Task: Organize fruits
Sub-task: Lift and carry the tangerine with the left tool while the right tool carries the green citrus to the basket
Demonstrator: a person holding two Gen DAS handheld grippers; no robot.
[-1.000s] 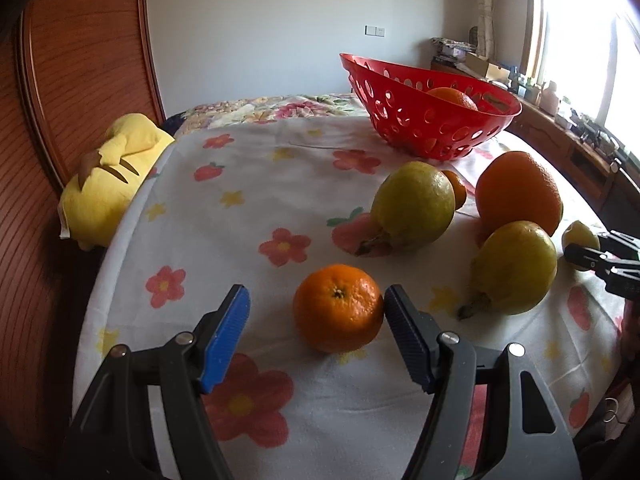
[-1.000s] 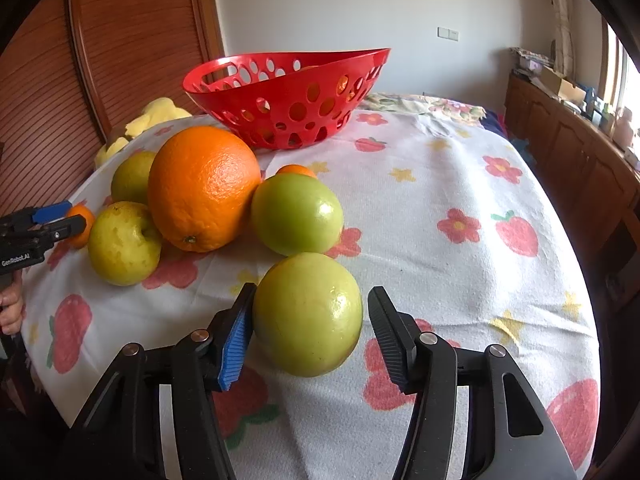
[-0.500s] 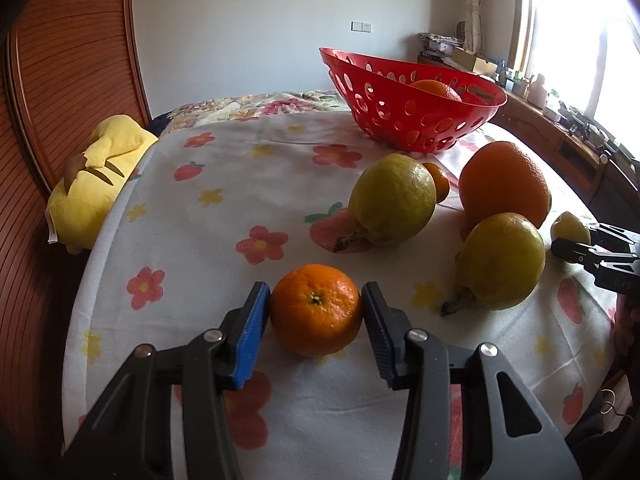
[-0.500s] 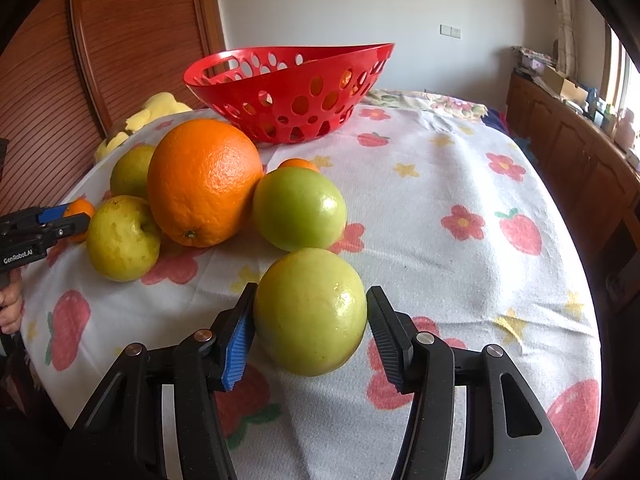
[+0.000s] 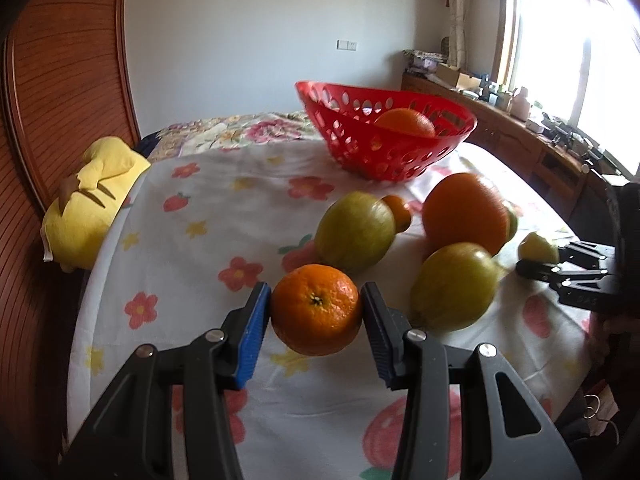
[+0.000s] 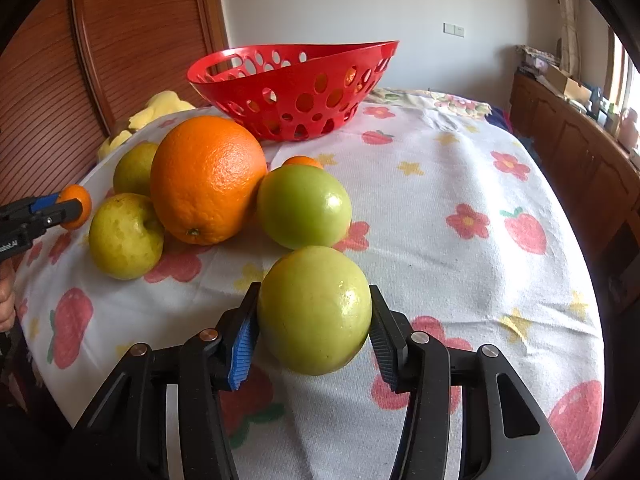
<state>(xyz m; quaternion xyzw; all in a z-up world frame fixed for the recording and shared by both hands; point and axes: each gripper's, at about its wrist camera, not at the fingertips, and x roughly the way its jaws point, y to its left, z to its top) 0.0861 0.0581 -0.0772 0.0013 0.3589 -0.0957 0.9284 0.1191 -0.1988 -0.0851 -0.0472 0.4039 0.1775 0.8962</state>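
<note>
My left gripper (image 5: 315, 300) is shut on a small mandarin (image 5: 316, 316), held just above the flowered tablecloth (image 5: 224, 184). The jaws of my right gripper (image 6: 314, 314) are closing on a green apple (image 6: 314, 304), with both pads against its sides. Behind them lie a big orange (image 6: 208, 178), a second green apple (image 6: 304, 206), two yellow-green fruits (image 5: 354, 234) (image 5: 454, 292) and another small mandarin (image 5: 398, 212). The red perforated basket (image 5: 400, 156) stands at the back of the table with one orange (image 5: 405, 122) inside.
A yellow plush toy (image 5: 88, 200) lies at the table's left edge against a wooden panel (image 5: 60, 80). A long wooden cabinet (image 6: 568, 128) with clutter runs under the window on the right. Bare cloth stretches to the right of the fruit pile (image 6: 460, 168).
The left jaws closed on the mandarin and lifted it a little off the cloth. The right jaws narrowed onto the green apple; that hand stayed in place.
</note>
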